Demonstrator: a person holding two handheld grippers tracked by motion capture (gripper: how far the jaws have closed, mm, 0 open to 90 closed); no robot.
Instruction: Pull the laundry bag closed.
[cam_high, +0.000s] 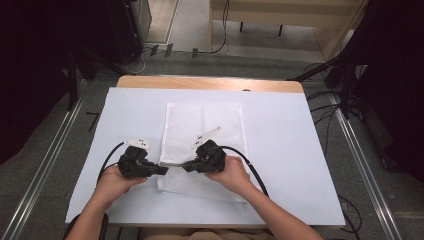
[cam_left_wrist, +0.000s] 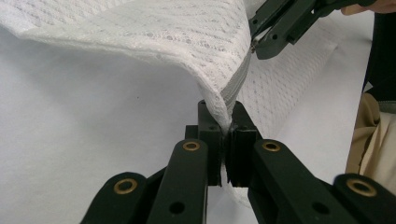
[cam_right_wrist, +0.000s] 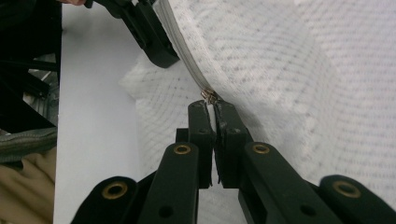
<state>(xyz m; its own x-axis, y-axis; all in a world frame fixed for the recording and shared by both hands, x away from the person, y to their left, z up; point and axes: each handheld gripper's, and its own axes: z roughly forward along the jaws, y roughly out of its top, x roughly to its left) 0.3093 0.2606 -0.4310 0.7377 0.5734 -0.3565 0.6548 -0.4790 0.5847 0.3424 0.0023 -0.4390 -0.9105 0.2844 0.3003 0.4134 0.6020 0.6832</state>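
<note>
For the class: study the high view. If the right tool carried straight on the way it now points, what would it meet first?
The right tool points across the white mesh bag toward the left tool, both shut on the bag's zipper edge. It would probably meet the left tool first; depth is hard to judge.

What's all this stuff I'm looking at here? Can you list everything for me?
Mesh zipper bag: one, white, middle of the table, near edge lifted.
Zipper: one, white, along the bag's lifted edge.
Zipper pull: one, metal, at the right gripper's tips.
Table cover: one, white, spread over the table.
Table: one, wooden, far edge bare.
Left gripper: one, black, shut on the bag's zipper end.
Right gripper: one, black, shut on the zipper pull.
Hands: two, holding the grippers.
</note>
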